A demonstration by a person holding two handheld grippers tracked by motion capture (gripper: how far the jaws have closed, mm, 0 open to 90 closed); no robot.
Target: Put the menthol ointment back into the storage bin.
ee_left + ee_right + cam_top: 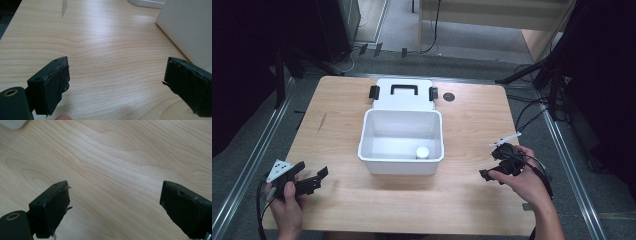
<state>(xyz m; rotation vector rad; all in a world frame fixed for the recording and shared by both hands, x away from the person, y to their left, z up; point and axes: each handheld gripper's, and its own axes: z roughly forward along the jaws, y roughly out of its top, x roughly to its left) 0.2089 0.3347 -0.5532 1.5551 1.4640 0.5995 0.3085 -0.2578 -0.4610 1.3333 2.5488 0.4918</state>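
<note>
While both hand-held grippers rest released: approach to the open box.
With the left hand-held gripper and right hand-held gripper spread wide and empty, low over the surface, bring them inward evenly to the white box standing between them. A small white jar sits inside near the front right corner; the lid lies folded back behind, so likely clear the rim before descending.
</note>
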